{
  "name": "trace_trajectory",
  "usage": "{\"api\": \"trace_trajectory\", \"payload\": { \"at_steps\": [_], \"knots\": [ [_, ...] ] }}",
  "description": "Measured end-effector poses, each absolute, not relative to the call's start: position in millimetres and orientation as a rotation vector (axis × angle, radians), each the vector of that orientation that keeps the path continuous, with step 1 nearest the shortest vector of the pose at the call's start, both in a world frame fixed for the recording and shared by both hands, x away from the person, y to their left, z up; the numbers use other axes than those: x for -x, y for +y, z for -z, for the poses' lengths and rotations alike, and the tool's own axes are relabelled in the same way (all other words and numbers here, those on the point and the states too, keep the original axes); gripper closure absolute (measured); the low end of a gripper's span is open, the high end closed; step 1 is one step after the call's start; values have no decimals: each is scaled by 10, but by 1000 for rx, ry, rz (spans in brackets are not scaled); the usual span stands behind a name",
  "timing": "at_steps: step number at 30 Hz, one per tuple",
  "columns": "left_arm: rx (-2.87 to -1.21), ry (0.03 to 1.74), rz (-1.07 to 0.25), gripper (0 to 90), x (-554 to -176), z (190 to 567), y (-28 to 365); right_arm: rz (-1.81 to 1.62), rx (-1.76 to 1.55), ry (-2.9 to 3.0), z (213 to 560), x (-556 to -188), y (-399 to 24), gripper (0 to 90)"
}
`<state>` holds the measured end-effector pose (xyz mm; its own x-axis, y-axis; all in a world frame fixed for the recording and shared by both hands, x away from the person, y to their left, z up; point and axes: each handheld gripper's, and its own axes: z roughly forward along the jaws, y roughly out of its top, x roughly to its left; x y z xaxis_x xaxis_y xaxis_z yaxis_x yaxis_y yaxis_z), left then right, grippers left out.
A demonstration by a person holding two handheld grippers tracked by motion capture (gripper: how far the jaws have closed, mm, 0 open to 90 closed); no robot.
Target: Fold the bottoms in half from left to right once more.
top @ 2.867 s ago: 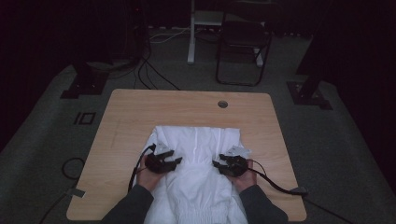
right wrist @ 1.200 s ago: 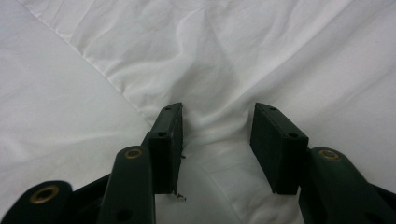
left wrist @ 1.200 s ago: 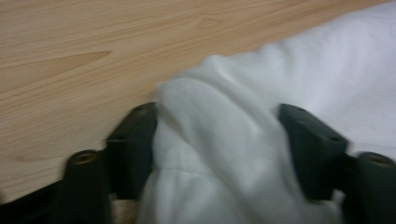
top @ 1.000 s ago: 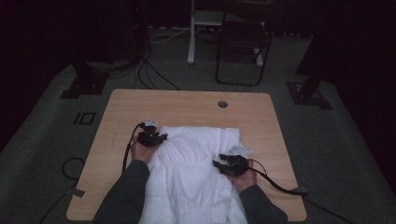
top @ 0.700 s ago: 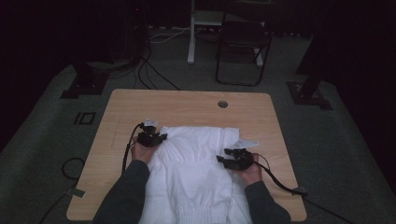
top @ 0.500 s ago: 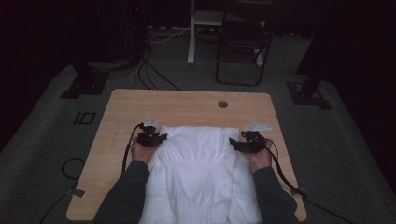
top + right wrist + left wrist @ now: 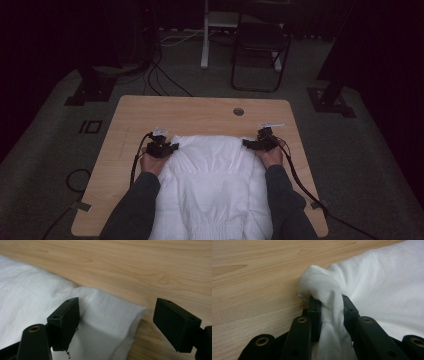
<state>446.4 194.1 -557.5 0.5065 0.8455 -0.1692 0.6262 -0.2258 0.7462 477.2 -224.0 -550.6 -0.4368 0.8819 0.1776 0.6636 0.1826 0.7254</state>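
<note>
In the high view, a white garment [image 7: 212, 187] is lying spread on the near half of a wooden table [image 7: 200, 112], its lower part running off the near edge between the person's two dark sleeves. The left gripper [image 7: 161, 146] is sitting at the garment's far left corner and the right gripper [image 7: 261, 142] at its far right corner, the two well apart with the cloth's far edge stretching between them. A black cable is trailing back from each gripper toward the near side of the table. Beyond the table, a dark chair [image 7: 260, 47] is standing on the grey floor. In the left gripper view, the jaws are standing narrow and pinching a bunched fold of the white garment [image 7: 329, 300], which is bulging out just past their tips and resting on the wood; the rest of the cloth is lying flat to the right. In the right gripper view, the jaws have just been opening and are now standing wide apart, with a flat corner of the garment [image 7: 107, 315] lying on the table [image 7: 140, 267] between them, neither pad pressing on it.
</note>
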Motion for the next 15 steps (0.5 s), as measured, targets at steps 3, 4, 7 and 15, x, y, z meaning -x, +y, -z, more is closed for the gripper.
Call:
{"api": "trace_trajectory", "payload": {
  "at_steps": [3,4,7,15],
  "knots": [
    [-1948,1211,-349,752,-4462,5576,1940,-1052,-1453,2220,5560,-4778,-2198,209],
    [-1946,1212,-348,752,-4462,5577,1940,-1056,-1434,2216,5577,-4766,-2188,218],
    [-1947,1214,-348,752,-4461,5576,1942,-1055,-1392,2213,5594,-4728,-2172,273],
    [-1920,1241,-319,773,-4454,5580,1948,-1218,-1484,2266,5594,-4638,-2199,808]
  ]
}}
